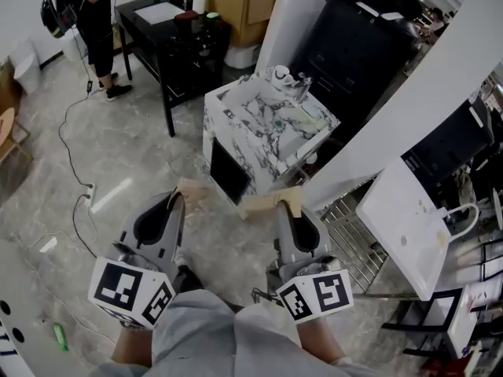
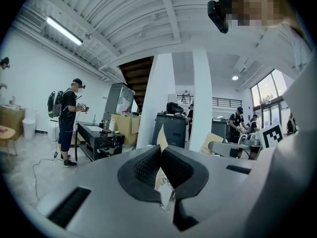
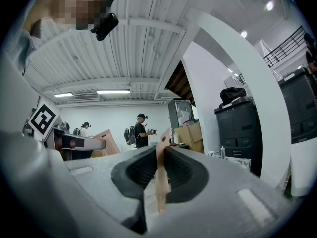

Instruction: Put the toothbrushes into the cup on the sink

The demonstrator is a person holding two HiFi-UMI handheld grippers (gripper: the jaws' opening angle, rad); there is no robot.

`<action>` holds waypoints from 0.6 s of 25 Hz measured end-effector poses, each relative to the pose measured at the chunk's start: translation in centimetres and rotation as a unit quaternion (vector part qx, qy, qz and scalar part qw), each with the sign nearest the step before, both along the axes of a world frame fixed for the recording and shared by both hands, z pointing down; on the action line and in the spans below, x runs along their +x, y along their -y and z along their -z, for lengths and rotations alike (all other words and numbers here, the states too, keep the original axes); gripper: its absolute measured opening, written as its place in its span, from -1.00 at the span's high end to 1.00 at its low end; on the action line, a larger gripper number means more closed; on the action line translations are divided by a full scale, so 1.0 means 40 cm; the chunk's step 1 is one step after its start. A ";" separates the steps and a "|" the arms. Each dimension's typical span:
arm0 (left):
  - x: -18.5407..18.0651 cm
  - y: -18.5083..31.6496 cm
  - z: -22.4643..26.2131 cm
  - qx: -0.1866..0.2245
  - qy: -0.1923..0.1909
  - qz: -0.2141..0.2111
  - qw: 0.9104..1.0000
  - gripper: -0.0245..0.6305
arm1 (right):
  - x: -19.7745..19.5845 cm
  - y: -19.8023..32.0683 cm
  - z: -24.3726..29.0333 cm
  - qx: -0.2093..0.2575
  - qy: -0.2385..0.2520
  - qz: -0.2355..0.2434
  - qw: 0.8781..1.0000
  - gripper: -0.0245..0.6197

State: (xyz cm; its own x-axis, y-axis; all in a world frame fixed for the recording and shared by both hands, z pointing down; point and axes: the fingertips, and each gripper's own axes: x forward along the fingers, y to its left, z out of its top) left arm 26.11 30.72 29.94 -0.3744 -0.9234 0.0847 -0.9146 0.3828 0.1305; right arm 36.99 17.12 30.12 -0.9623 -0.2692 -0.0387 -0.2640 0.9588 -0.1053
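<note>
My left gripper (image 1: pixel 178 199) is shut on a flat tan cardboard piece (image 1: pixel 192 188); in the left gripper view the card's edge (image 2: pixel 161 175) stands pinched between the black pads. My right gripper (image 1: pixel 287 209) is shut on a second cardboard piece (image 1: pixel 269 203), seen edge-on as a card (image 3: pixel 159 182) in the right gripper view. Both point level toward a marble sink unit (image 1: pixel 236 104) a step ahead. A white cup (image 1: pixel 280 74) stands at its far corner beside the faucet (image 1: pixel 302 89). Small items lie on the counter, too small to name; I cannot pick out toothbrushes.
A black desk (image 1: pixel 169 30) and a standing person (image 1: pixel 90 14) are at the back left, with a cardboard box (image 1: pixel 240 2) behind. Dark bins (image 1: pixel 361 38) stand beyond a white column (image 1: pixel 440 93). A wire rack (image 1: pixel 354 238) and a white board (image 1: pixel 405 226) are on the right. A cable (image 1: pixel 78 187) crosses the floor.
</note>
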 end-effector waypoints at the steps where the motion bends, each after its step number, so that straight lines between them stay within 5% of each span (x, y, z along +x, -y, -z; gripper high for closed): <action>1: -0.019 0.005 0.003 0.001 0.000 -0.002 1.000 0.91 | -0.020 0.003 0.002 0.000 0.000 -0.001 1.000 0.81; 15: -0.304 0.045 0.029 0.003 -0.003 -0.028 1.000 0.91 | -0.283 0.034 0.037 0.004 -0.003 -0.030 1.000 0.81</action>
